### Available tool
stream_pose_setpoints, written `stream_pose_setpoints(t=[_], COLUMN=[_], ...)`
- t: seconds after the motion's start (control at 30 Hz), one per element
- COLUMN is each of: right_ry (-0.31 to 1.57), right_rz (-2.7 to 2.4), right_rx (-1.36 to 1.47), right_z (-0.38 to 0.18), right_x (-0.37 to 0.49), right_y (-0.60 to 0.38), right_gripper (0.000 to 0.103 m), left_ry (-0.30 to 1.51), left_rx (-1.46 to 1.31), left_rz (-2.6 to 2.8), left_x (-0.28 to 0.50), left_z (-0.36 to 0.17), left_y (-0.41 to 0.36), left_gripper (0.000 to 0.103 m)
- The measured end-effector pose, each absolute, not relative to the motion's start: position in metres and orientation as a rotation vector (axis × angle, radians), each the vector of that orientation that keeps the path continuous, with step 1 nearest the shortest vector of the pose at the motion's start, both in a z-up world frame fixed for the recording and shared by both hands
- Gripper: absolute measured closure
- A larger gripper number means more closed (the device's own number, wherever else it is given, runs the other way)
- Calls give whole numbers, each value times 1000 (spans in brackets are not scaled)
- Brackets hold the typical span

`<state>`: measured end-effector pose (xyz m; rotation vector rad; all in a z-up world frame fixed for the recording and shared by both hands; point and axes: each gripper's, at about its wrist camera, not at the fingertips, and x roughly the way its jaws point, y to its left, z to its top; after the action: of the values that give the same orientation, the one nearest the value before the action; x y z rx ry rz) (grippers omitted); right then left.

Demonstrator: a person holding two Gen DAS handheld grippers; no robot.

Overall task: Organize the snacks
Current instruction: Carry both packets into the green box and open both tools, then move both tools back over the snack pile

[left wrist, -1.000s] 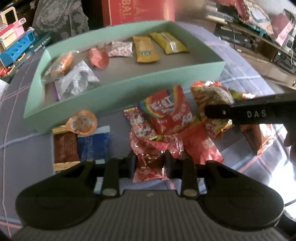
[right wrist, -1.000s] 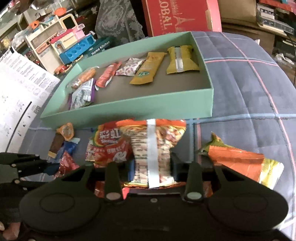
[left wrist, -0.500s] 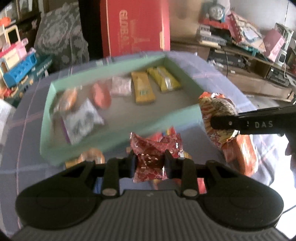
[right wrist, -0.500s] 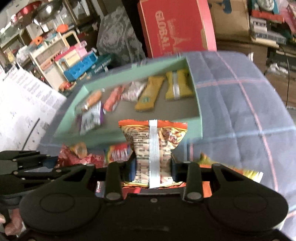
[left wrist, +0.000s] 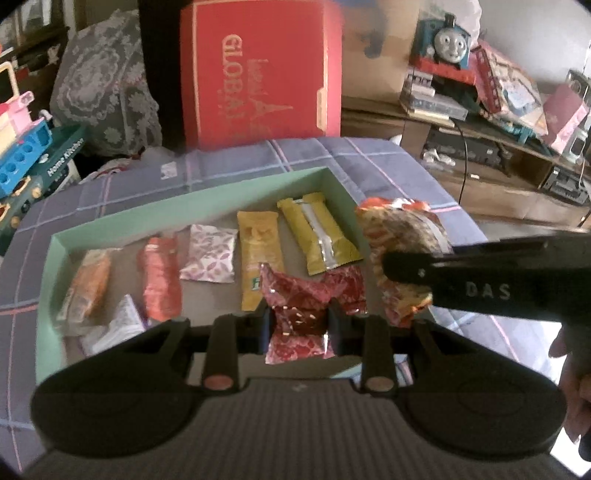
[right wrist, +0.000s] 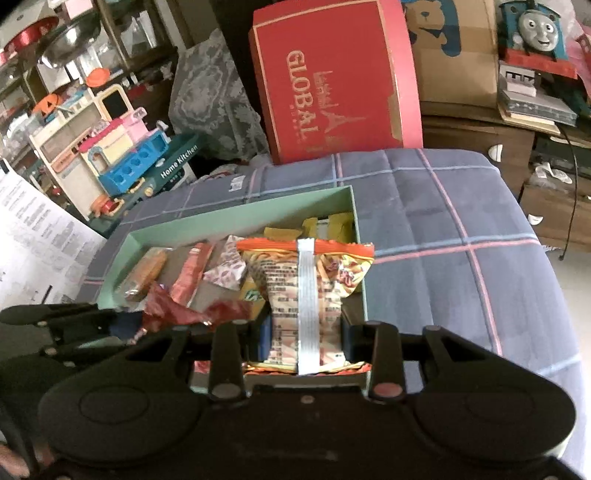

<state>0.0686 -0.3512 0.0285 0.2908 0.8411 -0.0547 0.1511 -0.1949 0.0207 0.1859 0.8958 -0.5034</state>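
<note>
My left gripper (left wrist: 297,325) is shut on a red foil snack packet (left wrist: 306,299) and holds it above the near middle of the mint-green box (left wrist: 236,194). My right gripper (right wrist: 304,336) is shut on an orange and yellow snack bag (right wrist: 306,284) with a silver seam, held over the box's right end (right wrist: 356,236). That bag (left wrist: 399,240) and the right gripper's finger (left wrist: 476,284) show at right in the left wrist view. The left gripper (right wrist: 55,325) and the red packet (right wrist: 184,310) show at left in the right wrist view. Several snacks lie in a row in the box, among them two yellow bars (left wrist: 321,236).
The box sits on a grey-blue plaid cloth (right wrist: 443,229). A red GLOBAL carton (left wrist: 258,74) stands behind it. A toy kitchen set (right wrist: 122,155) is at far left, white printed sheets (right wrist: 33,240) at left, and shelves with a toy train (right wrist: 535,29) at right.
Both grippers have risen and moved forward from the loose snack pile in front of the box to above the box, each carrying its packet.
</note>
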Motion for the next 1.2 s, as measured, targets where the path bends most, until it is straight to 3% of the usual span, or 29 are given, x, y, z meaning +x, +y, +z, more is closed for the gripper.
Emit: stream_pose_setpoints(t=[0.27, 0.3, 0.33, 0.37, 0.4, 0.43, 0.47, 1.2], right_ry=[889, 889, 884, 866, 841, 811, 790, 794], right_rz=[-35, -38, -39, -42, -48, -51, -56, -86], right_rx=[279, 272, 272, 276, 279, 283, 285, 412], right_z=[7, 7, 9, 11, 14, 18, 21, 39], right_x=[99, 101, 102, 101, 98, 94, 91, -8], right_y=[-353, -352, -352, -351, -351, -350, -349, -341], right_gripper=[66, 58, 48, 25, 9, 4, 0, 0], left_ry=[946, 947, 951, 951, 940, 927, 928, 937], left_rx=[196, 197, 199, 200, 202, 203, 205, 169], left_rz=[-501, -491, -480, -465, -447, -432, -428, -411], left_x=[176, 178, 180, 181, 181, 180, 180, 93], left_z=[-9, -11, -13, -15, -16, -16, -17, 10], left_y=[-207, -208, -209, -209, -207, -205, -204, -145], left_gripper=[73, 63, 35, 21, 4, 1, 1, 0])
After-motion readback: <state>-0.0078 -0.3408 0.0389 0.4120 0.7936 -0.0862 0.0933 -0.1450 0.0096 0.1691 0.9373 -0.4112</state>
